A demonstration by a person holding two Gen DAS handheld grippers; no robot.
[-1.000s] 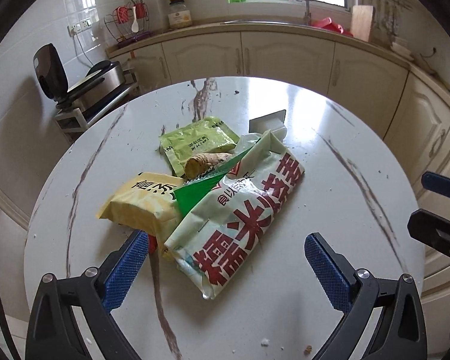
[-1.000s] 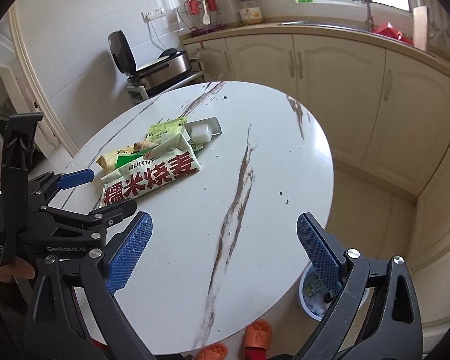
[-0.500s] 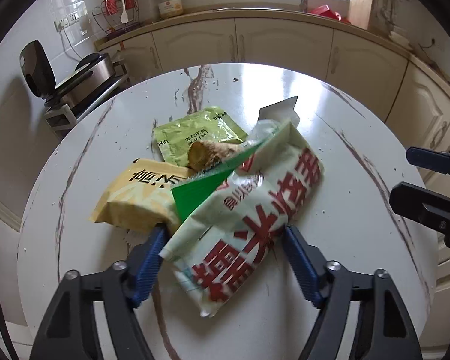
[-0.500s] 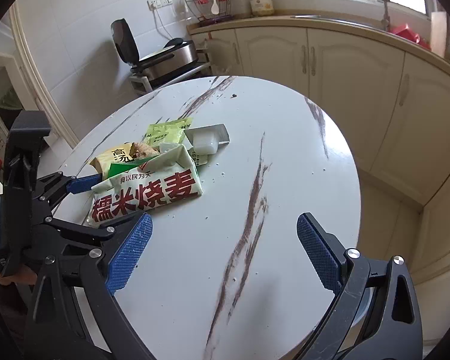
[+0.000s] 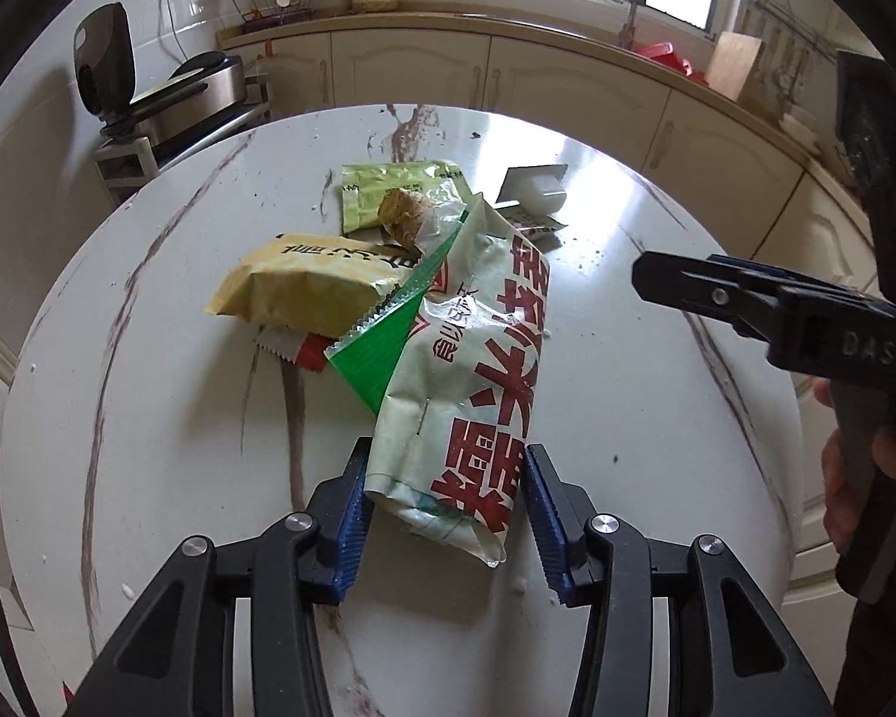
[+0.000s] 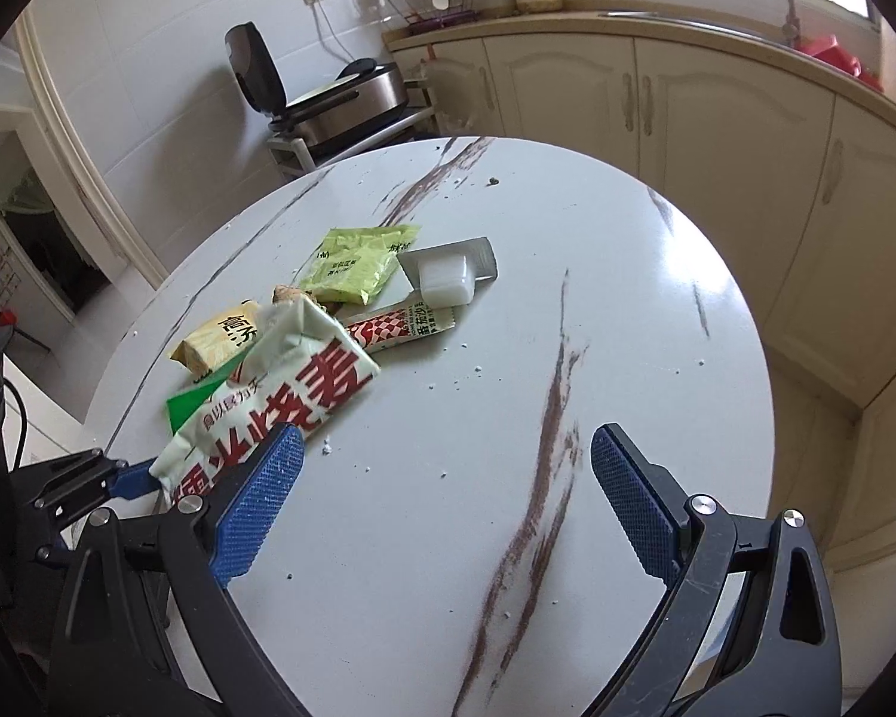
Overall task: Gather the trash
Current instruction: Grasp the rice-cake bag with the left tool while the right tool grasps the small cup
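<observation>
Six pieces of trash lay clustered on one round white marble-veined table (image 6: 567, 358), all on its left half as seen from the right wrist camera.

Count, by kind:
- One large pale-green bag with red characters (image 5: 478, 370), longest item, lying nearest the grippers, its torn green inner flap folded out to the side.
- One yellow snack packet (image 5: 304, 287), just beside the big bag, partly resting over one red-and-white wrapper (image 5: 290, 349) whose torn edge showed beneath it.
- One lime-green sachet (image 6: 355, 263) farther back, flat on the table.
- One red-checked sauce sachet (image 6: 400, 325), tucked against the big bag's far end.
- One clear plastic cup with peeled foil lid (image 6: 448, 275), touching the lime sachet's corner.
- One brown crumbly food lump (image 5: 403, 215) sat on the pile between lime sachet and big bag.

Scattered white crumbs dotted the tabletop around the pile; too small to count.

Left gripper (image 5: 445, 508): jaws had just been closing, and both blue pads now stood against the near end of the big bag, one on each side, the bag creased between them.

Right gripper (image 6: 442, 502): jaws spread wide, nothing between them, held above bare tabletop just right of the big bag.

One hand (image 5: 854, 478) showed at the edge of the left view, holding the right gripper's handle.
</observation>
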